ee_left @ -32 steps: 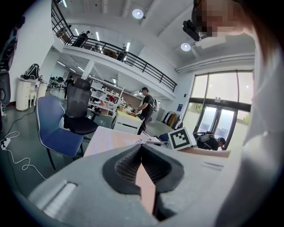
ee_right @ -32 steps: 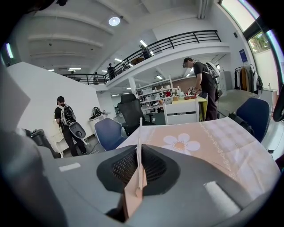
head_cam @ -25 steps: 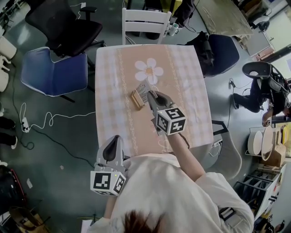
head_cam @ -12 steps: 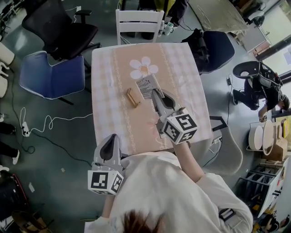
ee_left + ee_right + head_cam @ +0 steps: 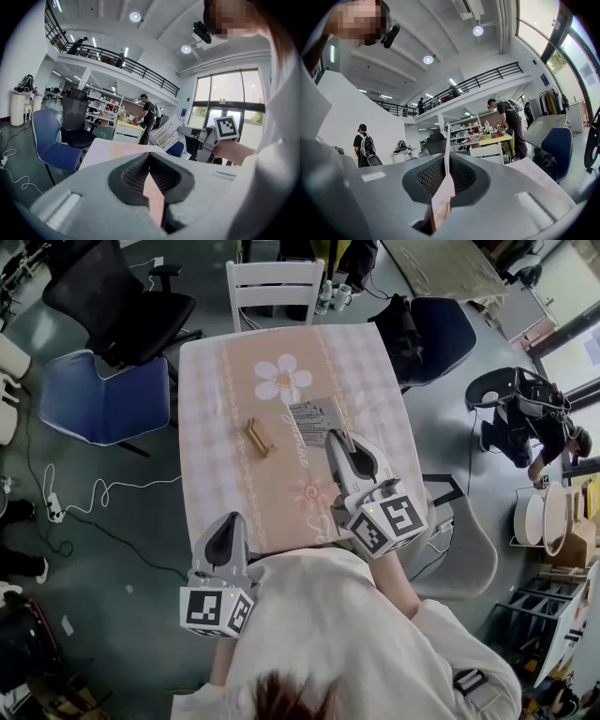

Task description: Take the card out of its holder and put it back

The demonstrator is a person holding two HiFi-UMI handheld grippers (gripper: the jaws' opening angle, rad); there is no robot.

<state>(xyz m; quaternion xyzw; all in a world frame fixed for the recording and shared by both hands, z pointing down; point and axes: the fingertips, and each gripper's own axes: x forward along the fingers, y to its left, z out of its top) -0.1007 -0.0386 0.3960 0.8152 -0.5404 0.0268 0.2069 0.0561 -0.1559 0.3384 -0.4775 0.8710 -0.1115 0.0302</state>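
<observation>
Your right gripper (image 5: 337,440) pinches the one card (image 5: 314,418), lifted apart from the one holder (image 5: 258,437) on the table (image 5: 206,381). Your left gripper (image 5: 226,526) is pressed together, empty.

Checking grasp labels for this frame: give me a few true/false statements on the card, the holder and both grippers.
1. The right gripper is shut on the card. True.
2. The card sits in the holder. False: it is held up, apart from the holder.
3. The left gripper steadies the holder. False: it is shut on nothing, near the table's near edge, well away from the holder.
4. The holder lies on the table. True.
</observation>
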